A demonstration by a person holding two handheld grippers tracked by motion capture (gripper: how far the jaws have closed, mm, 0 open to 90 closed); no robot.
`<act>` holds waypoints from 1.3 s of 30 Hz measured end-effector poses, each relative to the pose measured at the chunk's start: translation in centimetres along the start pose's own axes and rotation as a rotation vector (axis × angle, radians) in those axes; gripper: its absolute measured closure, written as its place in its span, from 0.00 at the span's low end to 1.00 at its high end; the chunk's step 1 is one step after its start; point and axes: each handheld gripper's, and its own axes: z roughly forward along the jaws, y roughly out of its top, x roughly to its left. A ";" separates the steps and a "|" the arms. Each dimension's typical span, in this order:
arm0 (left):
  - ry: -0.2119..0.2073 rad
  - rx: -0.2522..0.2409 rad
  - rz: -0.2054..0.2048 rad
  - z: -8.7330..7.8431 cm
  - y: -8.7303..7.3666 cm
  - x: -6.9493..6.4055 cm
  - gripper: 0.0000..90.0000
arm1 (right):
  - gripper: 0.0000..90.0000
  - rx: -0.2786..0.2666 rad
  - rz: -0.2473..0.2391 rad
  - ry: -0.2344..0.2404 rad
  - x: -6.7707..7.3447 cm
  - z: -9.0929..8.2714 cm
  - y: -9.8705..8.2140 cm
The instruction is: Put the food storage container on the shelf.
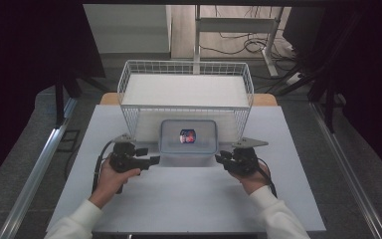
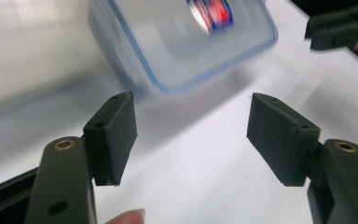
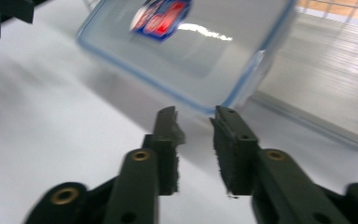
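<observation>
Clear rectangular plastic container (image 1: 188, 137) with a blue-edged lid and a red-and-blue sticker on top sits on the pale grey table (image 1: 189, 199), midway between your two hands and right against the front wall of the white wire basket (image 1: 186, 89) behind it. On the left of the high view, your left gripper (image 1: 155, 160) lies low over the table, its tip just beside the container's near left corner. In the left gripper view its jaws stand wide apart with bare table between them and nothing in their grasp; the container's corner lies beyond the pads (image 2: 121, 135), blurred, and a fingertip shows at the bottom edge. Your right gripper (image 1: 219, 158) mirrors this on the other side, its tip just beside the container's near right corner. In the right gripper view its jaws stand at a narrow gap, with nothing between the pads (image 3: 230, 154); the container's blue-rimmed corner lies just past their tips, though the blur keeps you from telling whether it is touched. Both your sleeves are white, and cables trail back from each gripper towards you.
</observation>
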 end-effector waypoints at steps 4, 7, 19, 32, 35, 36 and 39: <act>0.008 0.044 0.035 -0.2 -1.8 -1.2 0.36 | 0.93 0.039 -0.092 0.012 1.6 0.4 -0.7; 0.030 0.058 0.069 -0.4 -2.6 -1.7 0.36 | 0.99 0.079 -0.134 0.021 2.4 1.0 -1.3; -0.007 0.059 0.046 -1.5 -4.7 -2.8 0.35 | 0.99 0.111 -0.213 0.029 5.6 2.5 -1.4; -0.011 0.075 0.031 -1.3 -5.0 -2.7 0.35 | 0.99 0.154 -0.239 0.010 6.1 7.0 -0.7; -0.007 0.070 0.040 -1.4 -4.9 -2.9 0.35 | 0.99 0.162 -0.257 -0.007 6.3 7.9 -0.6; -0.008 0.073 0.041 -1.4 -5.0 -2.9 0.35 | 0.99 0.164 -0.273 -0.023 6.3 8.3 -0.5; -0.007 0.082 0.051 -1.3 -5.0 -2.9 0.35 | 0.99 0.164 -0.258 -0.044 5.9 9.3 -0.3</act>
